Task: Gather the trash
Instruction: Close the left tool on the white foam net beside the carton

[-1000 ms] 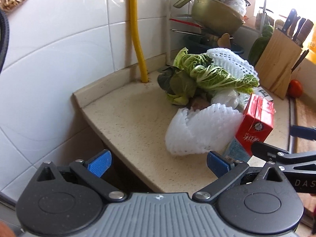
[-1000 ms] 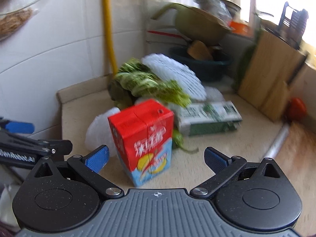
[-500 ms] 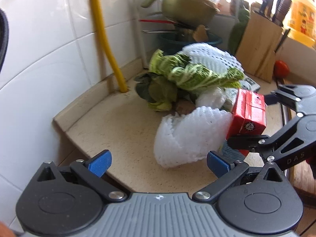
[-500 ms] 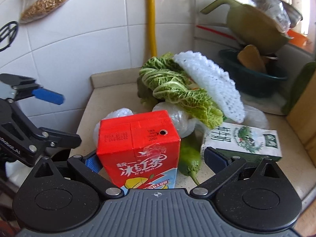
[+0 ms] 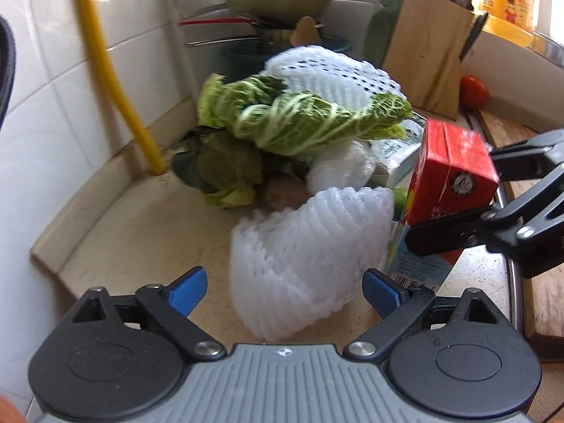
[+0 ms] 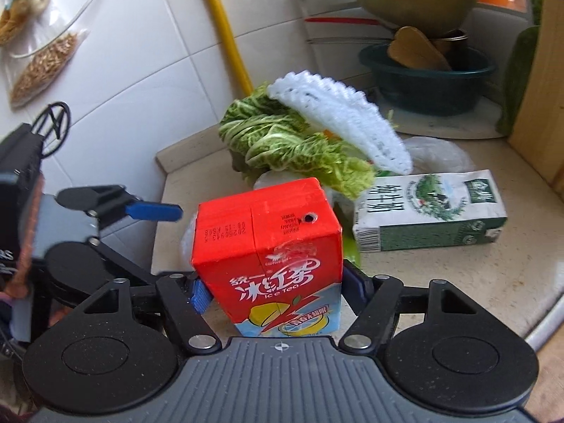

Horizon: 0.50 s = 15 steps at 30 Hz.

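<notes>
Right wrist view shows your right gripper [image 6: 275, 290] has closed since half a second ago, when its jaws stood wide; its blue pads now press both sides of the red iced tea carton [image 6: 269, 243] on the counter [image 6: 440, 282], so the first piece of trash looks secured for lifting. Your left gripper [image 5: 282, 287] has drifted closer to the white foam net [image 5: 310, 257], jaws spread wide and empty. The carton's base is hidden, so you cannot tell whether it has left the counter.
</notes>
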Each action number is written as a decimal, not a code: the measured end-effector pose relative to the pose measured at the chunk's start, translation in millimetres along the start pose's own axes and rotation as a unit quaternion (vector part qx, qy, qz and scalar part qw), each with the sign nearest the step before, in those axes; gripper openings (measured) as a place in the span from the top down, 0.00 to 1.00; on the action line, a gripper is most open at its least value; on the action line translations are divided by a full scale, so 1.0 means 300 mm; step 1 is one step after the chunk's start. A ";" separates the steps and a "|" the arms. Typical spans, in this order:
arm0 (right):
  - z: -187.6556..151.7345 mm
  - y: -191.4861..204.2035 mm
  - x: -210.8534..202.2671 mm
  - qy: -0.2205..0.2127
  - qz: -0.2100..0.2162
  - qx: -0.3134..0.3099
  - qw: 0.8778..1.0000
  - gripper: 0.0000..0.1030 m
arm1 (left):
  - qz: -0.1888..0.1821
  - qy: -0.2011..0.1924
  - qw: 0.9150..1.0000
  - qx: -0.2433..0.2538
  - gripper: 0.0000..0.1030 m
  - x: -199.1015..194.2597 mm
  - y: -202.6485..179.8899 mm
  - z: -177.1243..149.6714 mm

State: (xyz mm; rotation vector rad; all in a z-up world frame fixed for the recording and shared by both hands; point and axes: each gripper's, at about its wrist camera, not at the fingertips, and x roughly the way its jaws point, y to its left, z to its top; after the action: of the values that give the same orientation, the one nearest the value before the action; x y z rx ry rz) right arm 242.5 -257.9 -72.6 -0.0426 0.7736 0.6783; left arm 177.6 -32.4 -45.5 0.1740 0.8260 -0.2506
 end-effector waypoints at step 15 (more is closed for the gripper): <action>-0.020 -0.037 -0.053 -0.019 -0.029 0.043 0.998 0.26 | -0.011 0.005 1.000 -0.003 0.56 0.051 -0.006 0.035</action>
State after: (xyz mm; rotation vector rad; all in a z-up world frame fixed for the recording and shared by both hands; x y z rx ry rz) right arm 237.0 -277.0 -68.8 0.0262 0.7624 0.5886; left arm 194.3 -39.1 -49.9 0.1613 0.8379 -0.2690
